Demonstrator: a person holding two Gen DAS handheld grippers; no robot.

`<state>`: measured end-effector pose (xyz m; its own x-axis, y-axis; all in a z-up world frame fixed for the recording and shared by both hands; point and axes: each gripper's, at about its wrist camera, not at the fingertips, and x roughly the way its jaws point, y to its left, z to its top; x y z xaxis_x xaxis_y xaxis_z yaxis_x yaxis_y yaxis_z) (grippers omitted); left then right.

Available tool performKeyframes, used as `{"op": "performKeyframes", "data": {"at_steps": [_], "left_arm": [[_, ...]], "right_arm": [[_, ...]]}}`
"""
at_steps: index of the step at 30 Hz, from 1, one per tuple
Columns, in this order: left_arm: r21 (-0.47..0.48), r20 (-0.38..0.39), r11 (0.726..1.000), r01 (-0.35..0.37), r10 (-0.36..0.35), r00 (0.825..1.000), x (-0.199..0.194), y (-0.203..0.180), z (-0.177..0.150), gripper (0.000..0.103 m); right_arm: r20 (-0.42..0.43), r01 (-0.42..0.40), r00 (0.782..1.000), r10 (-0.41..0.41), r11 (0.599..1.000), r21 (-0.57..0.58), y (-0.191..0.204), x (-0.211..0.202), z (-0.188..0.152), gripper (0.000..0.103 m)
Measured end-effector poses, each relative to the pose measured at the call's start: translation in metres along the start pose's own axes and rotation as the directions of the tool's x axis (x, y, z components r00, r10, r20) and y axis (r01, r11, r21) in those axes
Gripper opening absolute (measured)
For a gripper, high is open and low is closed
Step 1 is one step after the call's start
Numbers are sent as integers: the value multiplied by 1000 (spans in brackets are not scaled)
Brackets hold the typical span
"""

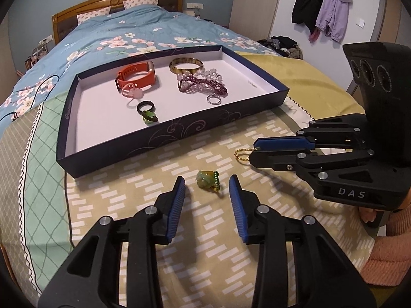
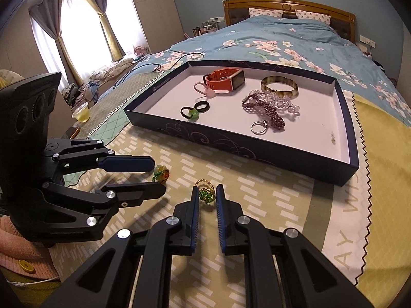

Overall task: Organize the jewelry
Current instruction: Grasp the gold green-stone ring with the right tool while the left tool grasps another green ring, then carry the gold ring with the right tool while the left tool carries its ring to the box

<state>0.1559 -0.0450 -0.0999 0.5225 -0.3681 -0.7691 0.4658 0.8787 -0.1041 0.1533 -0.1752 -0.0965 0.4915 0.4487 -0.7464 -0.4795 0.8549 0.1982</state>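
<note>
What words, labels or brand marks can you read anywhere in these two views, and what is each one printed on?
"DAS": on the black body of the right tool, seen from the left wrist view.
"AY W": large pale letters, cut off, on the cloth at the bed's edge; the full word cannot be read.
Logo and small lettering on the navy tray rim: too small to read.
Nothing else is legible.

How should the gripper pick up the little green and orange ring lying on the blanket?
Grip the green and orange ring across its chunky bead top, coming down from above and in front. The left gripper already has an open finger on either side, so closing should catch the widest part. The thin beaded band looks likelier to slip. Lift gently from the blanket.
</note>
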Motion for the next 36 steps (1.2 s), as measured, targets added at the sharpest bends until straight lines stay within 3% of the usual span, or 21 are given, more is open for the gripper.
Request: {"op": "performKeyframes", "data": {"at_steps": [8,13,36], "left_arm": [[-11,-5,1000,-4,4,1000,3,1,1,29],[-22,-5,1000,-5,5,1000,4,4,2,18],[-48,48,999,-6,8,999,-17,5,6,18]], "right_arm": [[-17,2,1000,-1,1000,9,-1,3,0,13],[-16,8,1000,-8,1000,-2,1,3,0,12],[89,-12,996,9,999,35,-6,-22,2,11]]}}
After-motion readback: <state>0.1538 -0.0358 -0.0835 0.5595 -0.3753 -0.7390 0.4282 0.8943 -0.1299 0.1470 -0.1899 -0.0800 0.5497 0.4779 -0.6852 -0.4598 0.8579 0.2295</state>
